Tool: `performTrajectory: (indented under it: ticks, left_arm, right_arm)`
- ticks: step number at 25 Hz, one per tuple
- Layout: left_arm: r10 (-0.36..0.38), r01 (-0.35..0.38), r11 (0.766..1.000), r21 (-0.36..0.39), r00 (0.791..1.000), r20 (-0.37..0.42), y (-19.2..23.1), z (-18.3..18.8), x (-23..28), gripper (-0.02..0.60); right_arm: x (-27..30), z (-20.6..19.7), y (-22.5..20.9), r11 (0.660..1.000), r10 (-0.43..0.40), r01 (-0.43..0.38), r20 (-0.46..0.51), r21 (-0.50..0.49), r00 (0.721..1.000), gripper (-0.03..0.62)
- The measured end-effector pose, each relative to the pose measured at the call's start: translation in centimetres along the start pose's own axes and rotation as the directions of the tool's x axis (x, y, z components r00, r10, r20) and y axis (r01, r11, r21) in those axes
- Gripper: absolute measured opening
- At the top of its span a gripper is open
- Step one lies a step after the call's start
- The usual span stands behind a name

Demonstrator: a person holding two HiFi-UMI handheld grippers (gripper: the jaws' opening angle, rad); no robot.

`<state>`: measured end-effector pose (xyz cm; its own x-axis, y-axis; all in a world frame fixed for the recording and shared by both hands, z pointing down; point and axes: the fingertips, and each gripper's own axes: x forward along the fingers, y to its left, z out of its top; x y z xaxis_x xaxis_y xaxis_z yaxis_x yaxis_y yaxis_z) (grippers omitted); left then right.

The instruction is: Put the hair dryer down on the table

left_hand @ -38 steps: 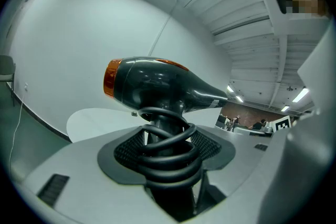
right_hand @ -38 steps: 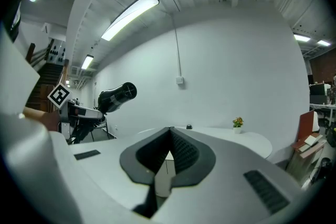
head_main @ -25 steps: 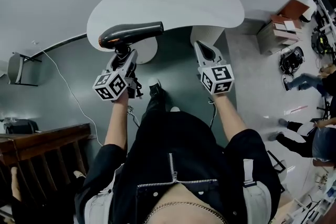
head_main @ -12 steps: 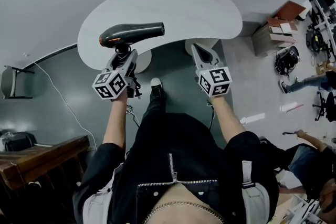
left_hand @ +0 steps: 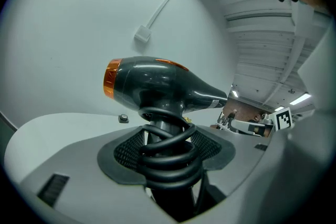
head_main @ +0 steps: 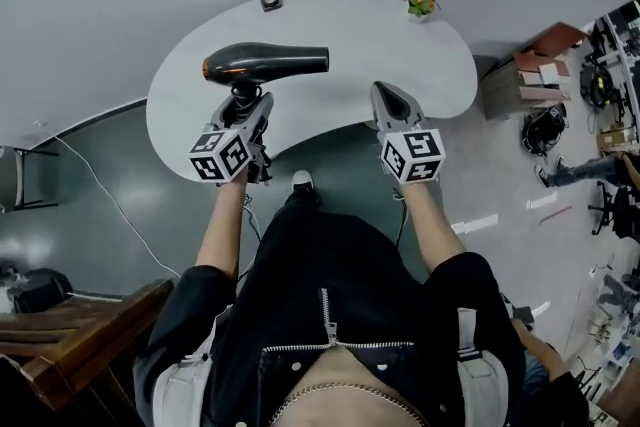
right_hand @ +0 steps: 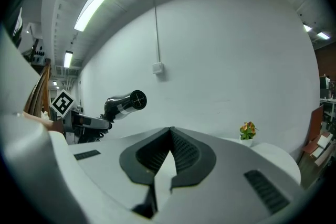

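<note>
The dark hair dryer (head_main: 265, 65) with an orange rear end lies level above the white curved table (head_main: 340, 25), nozzle pointing right. My left gripper (head_main: 243, 99) is shut on its handle from below. In the left gripper view the dryer body (left_hand: 157, 84) stands over the jaws, and the coiled cord (left_hand: 168, 152) is wrapped round the handle between them. My right gripper (head_main: 384, 93) hovers at the table's near edge, shut and holding nothing. From the right gripper (right_hand: 169, 131) view the dryer (right_hand: 125, 102) shows at the left, nozzle toward the camera.
A small potted plant (head_main: 422, 1) and a small dark object (head_main: 271, 2) sit at the table's far edge. Boxes (head_main: 530, 65) stand on the floor to the right, dark wooden furniture (head_main: 80, 335) at lower left. A cable (head_main: 120, 205) trails across the floor.
The hair dryer and both grippers have moved forward. The dryer now hangs over the tabletop rather than at its near edge. Both grips are unchanged.
</note>
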<state>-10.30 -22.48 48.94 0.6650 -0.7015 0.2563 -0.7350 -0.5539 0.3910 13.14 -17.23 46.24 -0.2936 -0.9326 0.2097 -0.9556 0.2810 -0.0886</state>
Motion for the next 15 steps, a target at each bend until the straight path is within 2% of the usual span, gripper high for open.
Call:
performTrajectory:
  ticks: [6, 15]
  left_arm:
    - [-0.028, 0.029, 0.999, 0.031, 0.999, -0.021, 3.9, 3.7, 4.7, 0.282]
    - [-0.040, 0.040, 0.999, 0.013, 0.998, -0.040, 6.9, 5.4, 9.4, 0.282]
  right_arm:
    - [6.6, 1.9, -1.3, 1.000, -0.025, 0.025, -0.006, 0.009, 1.000, 0.006]
    - [12.1, 2.6, -3.3, 0.999, -0.032, 0.033, -0.021, 0.023, 0.999, 0.006]
